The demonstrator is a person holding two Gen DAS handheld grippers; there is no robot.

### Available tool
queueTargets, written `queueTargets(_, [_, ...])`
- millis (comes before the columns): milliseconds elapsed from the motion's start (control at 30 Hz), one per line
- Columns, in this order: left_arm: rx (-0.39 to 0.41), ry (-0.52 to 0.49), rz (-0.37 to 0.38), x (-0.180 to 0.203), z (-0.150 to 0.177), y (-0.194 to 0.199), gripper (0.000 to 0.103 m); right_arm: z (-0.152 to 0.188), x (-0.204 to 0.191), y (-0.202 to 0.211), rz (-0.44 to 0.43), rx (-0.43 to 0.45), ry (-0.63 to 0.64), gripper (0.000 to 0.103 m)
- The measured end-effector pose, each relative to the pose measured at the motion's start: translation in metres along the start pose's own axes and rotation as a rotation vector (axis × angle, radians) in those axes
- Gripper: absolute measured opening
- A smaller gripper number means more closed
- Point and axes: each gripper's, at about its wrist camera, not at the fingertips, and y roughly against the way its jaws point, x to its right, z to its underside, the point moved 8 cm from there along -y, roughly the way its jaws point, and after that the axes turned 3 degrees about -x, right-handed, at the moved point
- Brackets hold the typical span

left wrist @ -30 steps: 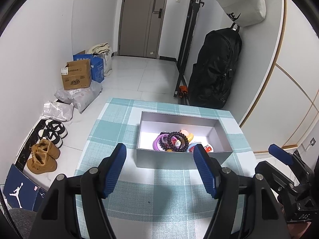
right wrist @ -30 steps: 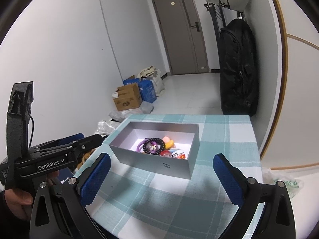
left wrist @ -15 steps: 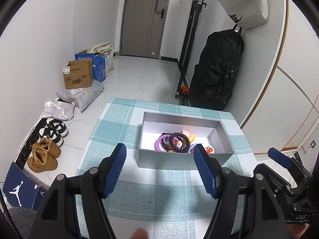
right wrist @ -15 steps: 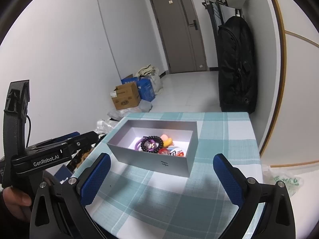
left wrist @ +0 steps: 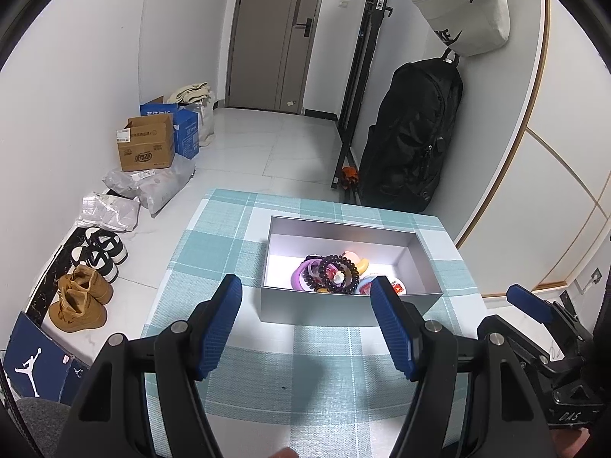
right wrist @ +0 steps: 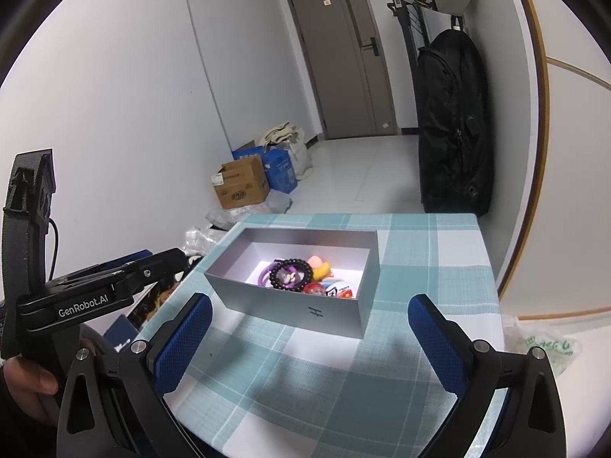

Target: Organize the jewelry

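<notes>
A grey open box (left wrist: pixel 343 309) stands on the teal checked tablecloth (left wrist: pixel 305 374); it also shows in the right wrist view (right wrist: pixel 290 305). Inside lie a dark bead bracelet (left wrist: pixel 338 273), a purple ring bangle (left wrist: pixel 298 278) and several small colourful pieces. The bracelet also shows in the right wrist view (right wrist: pixel 290 274). My left gripper (left wrist: pixel 307 324) is open and empty, held above the cloth just short of the box. My right gripper (right wrist: pixel 309 337) is open and empty, near the box's right front side. Each gripper shows in the other's view.
The small table stands in a narrow hallway. Shoes (left wrist: pixel 82 297), cardboard boxes (left wrist: pixel 147 149) and plastic bags (left wrist: pixel 152 187) lie on the floor at left. A black backpack (left wrist: pixel 412 133) hangs on the right wall. A plastic bag (right wrist: pixel 542 347) lies at the right.
Both grippers have drawn back and risen slightly from the box, so it looks smaller and further off. Both stayed open. The box contents have not moved.
</notes>
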Motion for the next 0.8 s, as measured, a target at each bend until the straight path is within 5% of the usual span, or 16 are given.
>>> queueTargets(800, [-0.008,-0.001,0.02,0.0035,0.0011,-0.0023,0.065,0.0008,0.0013,-0.0044,0.009,-0.005,0.002,0.103])
